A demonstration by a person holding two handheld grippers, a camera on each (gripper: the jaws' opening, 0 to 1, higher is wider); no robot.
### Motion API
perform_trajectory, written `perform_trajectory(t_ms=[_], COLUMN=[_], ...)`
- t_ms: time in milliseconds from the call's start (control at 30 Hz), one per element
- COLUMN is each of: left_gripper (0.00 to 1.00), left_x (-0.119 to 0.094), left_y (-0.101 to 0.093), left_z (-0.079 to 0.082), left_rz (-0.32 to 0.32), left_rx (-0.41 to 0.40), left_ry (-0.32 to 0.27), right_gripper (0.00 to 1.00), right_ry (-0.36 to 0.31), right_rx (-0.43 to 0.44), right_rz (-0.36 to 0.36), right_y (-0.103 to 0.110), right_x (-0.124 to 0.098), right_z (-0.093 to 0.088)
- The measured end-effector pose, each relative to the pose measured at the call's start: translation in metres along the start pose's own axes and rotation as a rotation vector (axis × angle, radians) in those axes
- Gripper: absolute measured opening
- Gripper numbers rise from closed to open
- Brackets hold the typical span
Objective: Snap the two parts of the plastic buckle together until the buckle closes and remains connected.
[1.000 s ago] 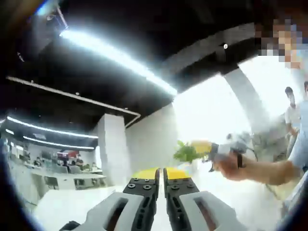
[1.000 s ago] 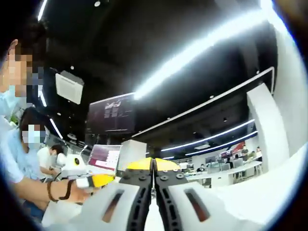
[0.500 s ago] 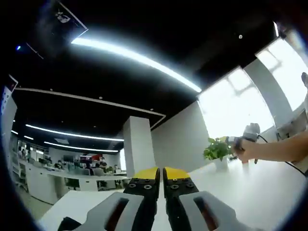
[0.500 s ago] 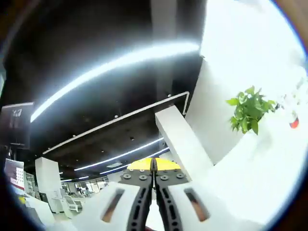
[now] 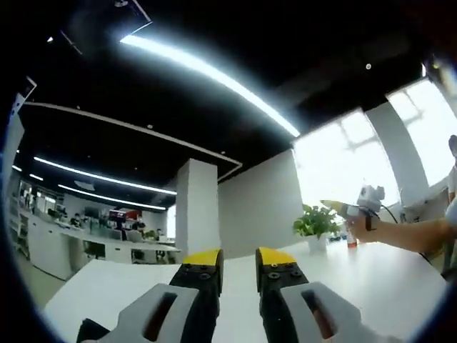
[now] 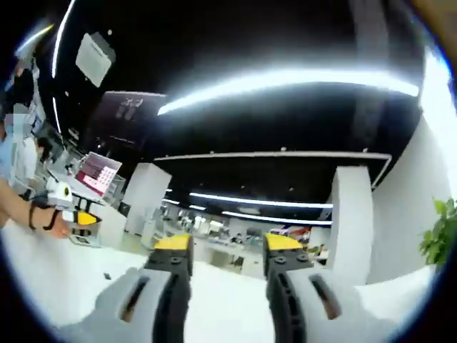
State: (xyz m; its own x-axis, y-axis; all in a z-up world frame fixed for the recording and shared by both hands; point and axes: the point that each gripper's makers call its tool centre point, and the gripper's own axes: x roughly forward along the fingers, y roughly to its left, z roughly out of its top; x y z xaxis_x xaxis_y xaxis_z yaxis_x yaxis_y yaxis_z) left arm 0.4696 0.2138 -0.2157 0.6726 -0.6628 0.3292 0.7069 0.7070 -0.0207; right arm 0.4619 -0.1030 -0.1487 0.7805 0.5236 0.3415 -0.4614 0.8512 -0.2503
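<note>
My left claw [image 5: 238, 261] spread and holding nothing above the white table [image 5: 371, 275], my right claw [image 6: 227, 246] spread too, small dark piece [image 6: 106, 275] on the table, possibly a buckle part, plant [image 5: 314, 221] beyond

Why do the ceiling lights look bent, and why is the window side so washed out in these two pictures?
Left gripper view: the fisheye lens curves the ceiling light strip, and the windows are blown out white behind the potted plant. Right gripper view: the light strip smears into a glaring band, and the open claw looks soft and slightly blurred.
</note>
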Motion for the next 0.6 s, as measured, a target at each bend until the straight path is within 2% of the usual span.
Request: perform_trajectory(t_ms=[33,67,100,133,167,200,233,267,367,433,500,600], left_gripper=[0.24,0.27,0.33,0.4,0.43,0.44,0.45,0.47,0.69,0.8,0.84,0.85], left_x=[-0.001,-0.002,-0.002,-0.003,-0.004,-0.006,-0.007,-0.008,-0.005,-0.002,-0.003,-0.007], left_y=[0.001,0.0,-0.001,-0.007,-0.014,-0.016,-0.017,-0.017,-0.018,-0.016,-0.018,-0.025], left_z=[-0.002,-0.005,-0.006,-0.01,-0.011,-0.01,-0.01,-0.012,-0.017,-0.021,-0.025,-0.041], left_rz=[-0.002,-0.008,-0.014,-0.051,-0.085,-0.093,-0.089,-0.09,-0.097,-0.077,-0.083,-0.107], left_rx=[-0.003,-0.006,-0.007,-0.008,-0.015,-0.007,0.001,0.018,0.023,0.002,-0.013,-0.017], left_ry=[0.007,0.024,0.03,0.05,0.066,0.066,0.069,0.078,0.103,0.115,0.126,0.182], right_gripper=[0.6,0.62,0.64,0.67,0.71,0.74,0.76,0.78,0.87,0.92,0.93,0.95], right_ry=[0.052,0.068,0.071,0.04,0.039,0.035,0.055,0.076,0.111,0.125,0.115,0.105], right_rx=[0.028,0.034,0.053,0.142,0.217,0.269,0.339,0.37,0.377,0.365,0.303,0.3], right_rz=[0.064,0.126,0.162,0.199,0.225,0.233,0.252,0.248,0.225,0.219,0.195,0.175], right_y=[0.015,0.032,0.046,0.063,0.074,0.079,0.089,0.095,0.11,0.116,0.115,0.107], right_x=[0.003,0.006,0.009,0.012,0.014,0.015,0.018,0.019,0.016,0.011,0.004,0.001], right_z=[-0.015,-0.025,-0.032,-0.038,-0.045,-0.049,-0.059,-0.066,-0.077,-0.081,-0.083,-0.083])
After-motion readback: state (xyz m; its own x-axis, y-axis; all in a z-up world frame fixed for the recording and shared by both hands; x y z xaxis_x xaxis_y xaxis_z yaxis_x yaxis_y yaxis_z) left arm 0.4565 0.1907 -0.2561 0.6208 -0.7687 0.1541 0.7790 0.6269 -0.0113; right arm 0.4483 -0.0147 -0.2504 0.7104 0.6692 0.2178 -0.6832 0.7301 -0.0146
